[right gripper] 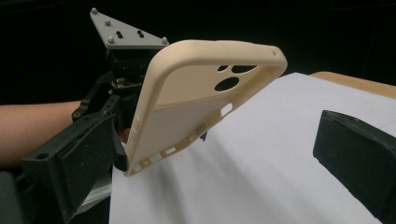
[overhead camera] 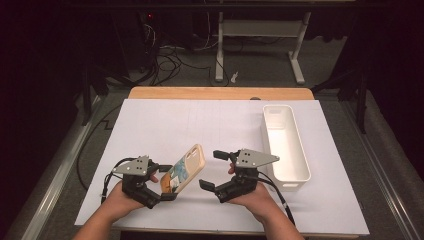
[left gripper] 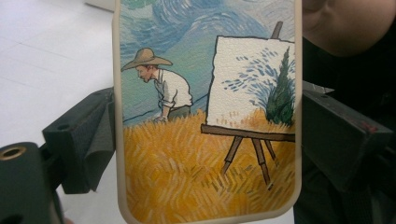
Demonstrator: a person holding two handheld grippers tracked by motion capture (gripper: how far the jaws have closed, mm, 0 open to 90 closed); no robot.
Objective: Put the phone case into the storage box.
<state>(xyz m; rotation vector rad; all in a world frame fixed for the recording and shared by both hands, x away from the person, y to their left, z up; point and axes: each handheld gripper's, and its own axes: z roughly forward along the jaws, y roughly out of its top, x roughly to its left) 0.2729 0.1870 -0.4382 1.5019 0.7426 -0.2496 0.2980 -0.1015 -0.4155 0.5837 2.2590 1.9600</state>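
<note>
My left gripper is clamped on the phone case, tilted above the worktop. My right gripper's jaws stand apart beside it. Pickup done, I judge; the white bin remains empty.

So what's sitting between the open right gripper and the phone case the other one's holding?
Nothing. In the high view only bare white table cover lies between the right gripper and the phone case clamped in the left gripper.

A dim lab: paper-covered table, tangled floor cables, equipment stand legs behind.
</note>
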